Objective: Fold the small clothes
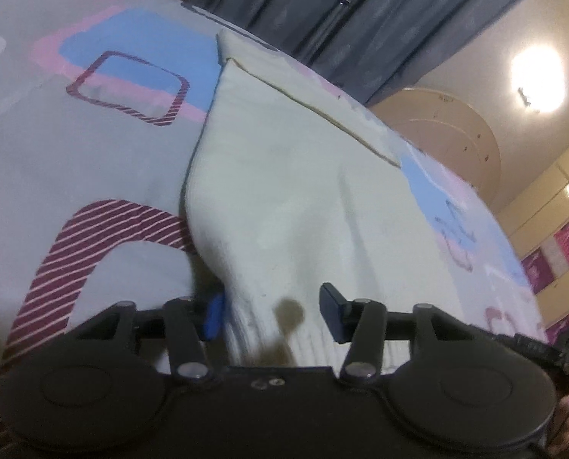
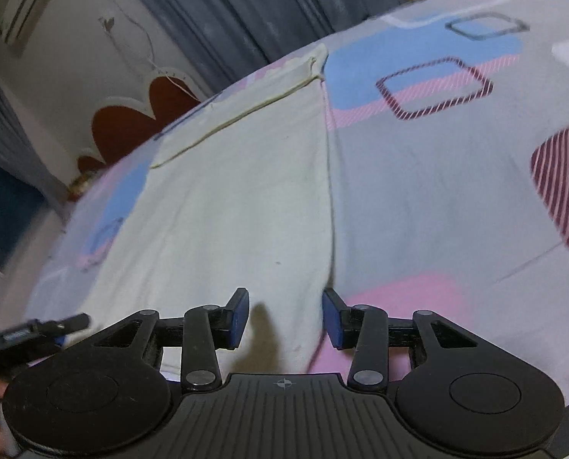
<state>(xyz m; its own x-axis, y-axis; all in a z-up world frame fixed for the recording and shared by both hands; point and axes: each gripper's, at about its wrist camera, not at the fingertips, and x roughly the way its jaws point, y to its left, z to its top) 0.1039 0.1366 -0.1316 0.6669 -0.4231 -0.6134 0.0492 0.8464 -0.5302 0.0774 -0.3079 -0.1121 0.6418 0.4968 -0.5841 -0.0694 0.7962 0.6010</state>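
A small cream-white garment (image 1: pixel 284 199) lies flat on a patterned bedsheet (image 1: pixel 74 160), its hemmed edge at the far end. In the left wrist view my left gripper (image 1: pixel 273 313) is open at the garment's near left edge; cloth lies between the fingers, and the left blue pad (image 1: pixel 215 315) is partly under the raised edge. In the right wrist view the garment (image 2: pixel 238 199) fills the middle. My right gripper (image 2: pixel 284 319) is open over its near right corner, with the cloth's edge between the fingers. The left gripper also shows in the right wrist view (image 2: pixel 55 327) at lower left.
The sheet (image 2: pixel 437 191) is grey with pink, blue and maroon striped shapes. Grey curtains (image 1: pixel 322 7) hang behind the bed. A wooden headboard (image 1: pixel 449 130) and a wardrobe (image 1: pixel 552 222) stand at the right. A wall with a red decoration (image 2: pixel 131 122) is at the left.
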